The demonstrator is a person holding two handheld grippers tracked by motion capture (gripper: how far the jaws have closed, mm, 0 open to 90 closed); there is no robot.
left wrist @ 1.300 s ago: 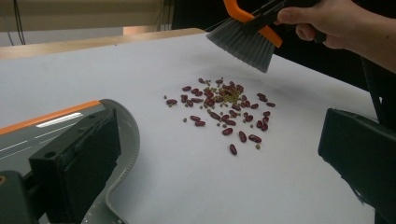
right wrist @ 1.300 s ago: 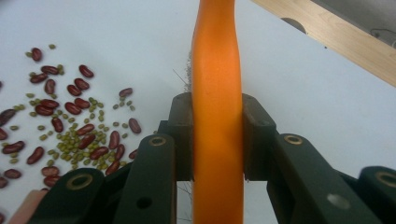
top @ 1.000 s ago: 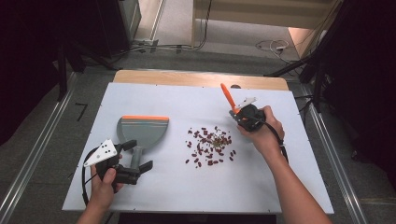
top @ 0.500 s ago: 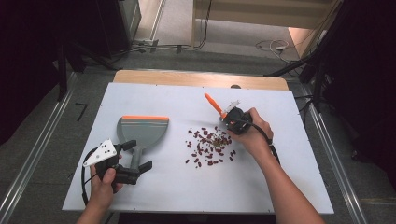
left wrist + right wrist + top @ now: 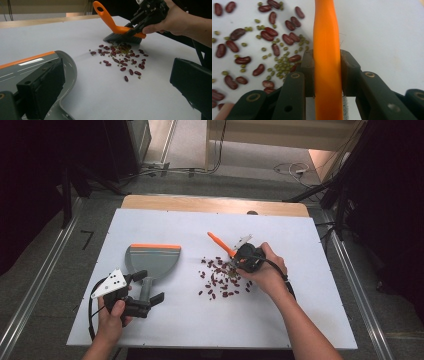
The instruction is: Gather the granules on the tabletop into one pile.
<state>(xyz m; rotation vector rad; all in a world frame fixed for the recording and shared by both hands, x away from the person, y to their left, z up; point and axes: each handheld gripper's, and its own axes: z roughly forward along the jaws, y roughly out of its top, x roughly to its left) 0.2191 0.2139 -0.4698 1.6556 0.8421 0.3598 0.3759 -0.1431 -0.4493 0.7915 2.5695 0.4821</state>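
Red beans mixed with small green ones [image 5: 222, 277] [image 5: 122, 58] [image 5: 269, 42] lie scattered on the white table [image 5: 310, 320]. My right gripper [image 5: 240, 261] [image 5: 327, 72] is shut on the orange handle of a small brush [image 5: 219, 244] [image 5: 325, 37]. The brush's dark bristles [image 5: 122, 38] rest on the table at the far edge of the pile. Left of the beans lies a grey dustpan with an orange lip [image 5: 152, 257] [image 5: 30, 62]. My left gripper [image 5: 148, 286] [image 5: 117, 85] stands open at the dustpan's handle, its jaws wide apart and pointing toward the beans.
A wooden strip [image 5: 210, 204] runs along the table's far edge. Metal rails [image 5: 35, 285] flank the table on both sides, and cables [image 5: 290, 169] lie on the floor beyond. Bare white surface spreads in front of and to the right of the beans.
My right gripper has carried the brush leftward and down to the far edge of the bean pile. The left gripper and the dustpan have stayed where they were.
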